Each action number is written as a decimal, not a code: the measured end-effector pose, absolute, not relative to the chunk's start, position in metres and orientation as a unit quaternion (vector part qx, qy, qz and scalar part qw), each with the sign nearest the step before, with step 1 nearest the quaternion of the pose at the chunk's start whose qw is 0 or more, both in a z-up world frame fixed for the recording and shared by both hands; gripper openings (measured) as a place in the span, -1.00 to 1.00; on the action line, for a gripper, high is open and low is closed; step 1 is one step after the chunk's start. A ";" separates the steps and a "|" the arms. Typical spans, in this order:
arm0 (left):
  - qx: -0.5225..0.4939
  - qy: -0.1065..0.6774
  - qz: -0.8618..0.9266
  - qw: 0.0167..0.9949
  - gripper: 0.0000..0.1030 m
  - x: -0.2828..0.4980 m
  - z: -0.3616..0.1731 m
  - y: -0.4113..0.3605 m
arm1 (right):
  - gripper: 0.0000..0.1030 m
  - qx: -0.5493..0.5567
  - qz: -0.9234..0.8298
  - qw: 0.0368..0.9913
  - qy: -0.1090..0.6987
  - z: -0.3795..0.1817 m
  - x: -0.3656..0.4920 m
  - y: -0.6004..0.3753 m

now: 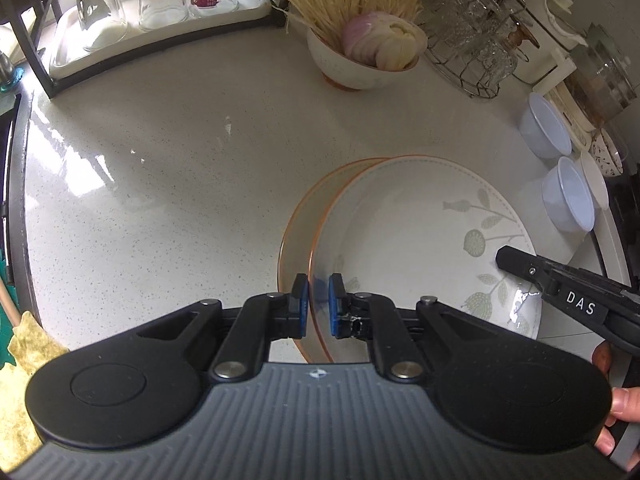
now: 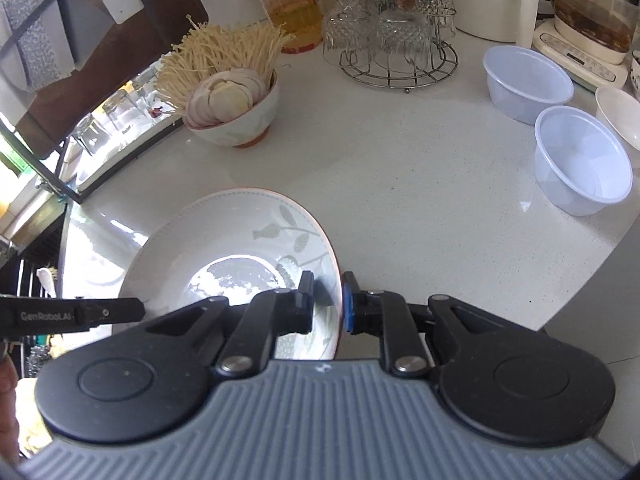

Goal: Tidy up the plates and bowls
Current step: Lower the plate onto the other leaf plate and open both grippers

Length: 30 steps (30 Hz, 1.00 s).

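A white plate with an orange rim and a grey leaf print hangs tilted just over the speckled counter. My left gripper is shut on its near left rim, which runs between the blue pads. My right gripper is shut on the opposite rim of the plate; its finger also shows at the plate's right edge in the left wrist view. A faint orange-rimmed outline lies left of the plate; whether it is a reflection or a second plate I cannot tell. Two pale plastic bowls stand at the right.
A bowl of sliced onion and enoki mushrooms stands behind the plate. Farther back are a tray of upturned tumblers, a wire rack of glass cups, a red-lidded jar and appliances. A shallow white bowl sits far right.
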<state>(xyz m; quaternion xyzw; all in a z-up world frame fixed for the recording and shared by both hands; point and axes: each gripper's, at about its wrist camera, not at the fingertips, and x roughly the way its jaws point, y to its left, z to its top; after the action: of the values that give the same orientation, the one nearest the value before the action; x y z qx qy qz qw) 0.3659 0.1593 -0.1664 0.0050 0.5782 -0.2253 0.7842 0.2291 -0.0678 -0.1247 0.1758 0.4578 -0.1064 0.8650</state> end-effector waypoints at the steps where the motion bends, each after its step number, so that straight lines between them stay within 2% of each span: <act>1: 0.009 0.579 -0.226 0.784 -0.76 0.367 -0.168 0.158 | -0.65 0.174 -0.108 0.865 0.458 -0.126 0.230 -0.068; 11: 0.034 0.575 -0.234 0.783 -0.75 0.370 -0.175 0.149 | -0.57 0.138 -0.125 0.869 0.459 -0.135 0.233 -0.059; 21: 0.010 0.574 -0.238 0.783 -0.75 0.378 -0.171 0.156 | -0.51 0.169 -0.129 0.861 0.462 -0.140 0.241 -0.062; 25: -0.012 0.583 -0.246 0.774 -0.65 0.383 -0.171 0.163 | -0.49 0.180 -0.130 0.856 0.467 -0.143 0.243 -0.061; 28: -0.024 0.587 -0.256 0.768 -0.47 0.384 -0.170 0.166 | -0.48 0.188 -0.130 0.853 0.469 -0.144 0.244 -0.062; 30: -0.035 0.590 -0.259 0.764 -0.45 0.385 -0.170 0.170 | -0.47 0.194 -0.130 0.851 0.471 -0.146 0.245 -0.062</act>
<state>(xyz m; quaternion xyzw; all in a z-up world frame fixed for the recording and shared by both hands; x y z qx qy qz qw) 0.3852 0.1701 -0.1696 -0.0352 0.5897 -0.2591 0.7641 0.2452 -0.0618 -0.1455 0.1937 0.4711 -0.1296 0.8507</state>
